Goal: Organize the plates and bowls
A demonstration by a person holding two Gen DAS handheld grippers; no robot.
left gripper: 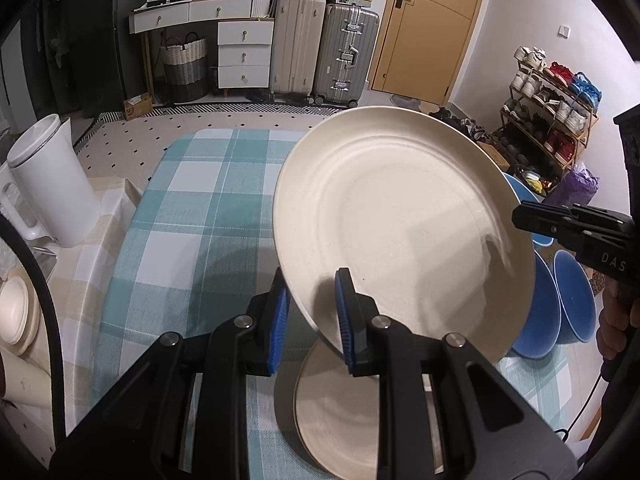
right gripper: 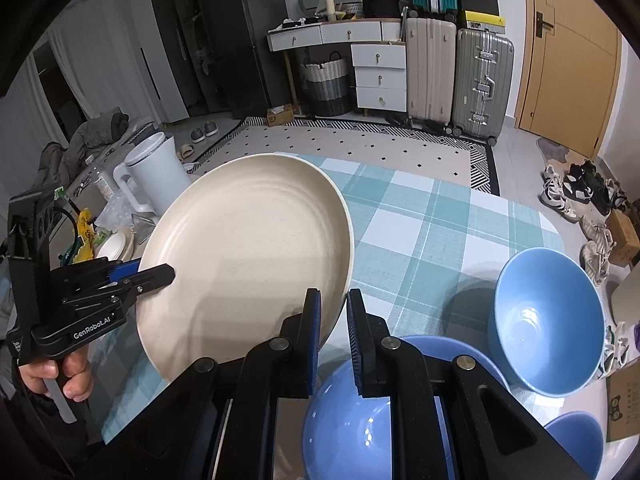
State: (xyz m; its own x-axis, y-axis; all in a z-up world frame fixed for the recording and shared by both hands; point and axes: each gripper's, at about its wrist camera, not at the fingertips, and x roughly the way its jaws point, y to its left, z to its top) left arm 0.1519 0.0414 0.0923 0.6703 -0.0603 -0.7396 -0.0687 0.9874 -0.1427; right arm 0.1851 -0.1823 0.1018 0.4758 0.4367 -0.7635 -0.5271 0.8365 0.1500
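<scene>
Left gripper [left gripper: 312, 320] and right gripper [right gripper: 332, 340] angled downward, fingers [left gripper: 347, 320] clamped nearly together.

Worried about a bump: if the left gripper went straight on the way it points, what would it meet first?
Apart from the cream plate it grips, probably the checked tablecloth ahead; depth is unclear.

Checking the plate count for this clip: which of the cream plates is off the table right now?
The tilted cream plate, gripped at opposite rims by the left gripper and right gripper. The other cream plate lies flat on the checked tablecloth beneath it.
</scene>
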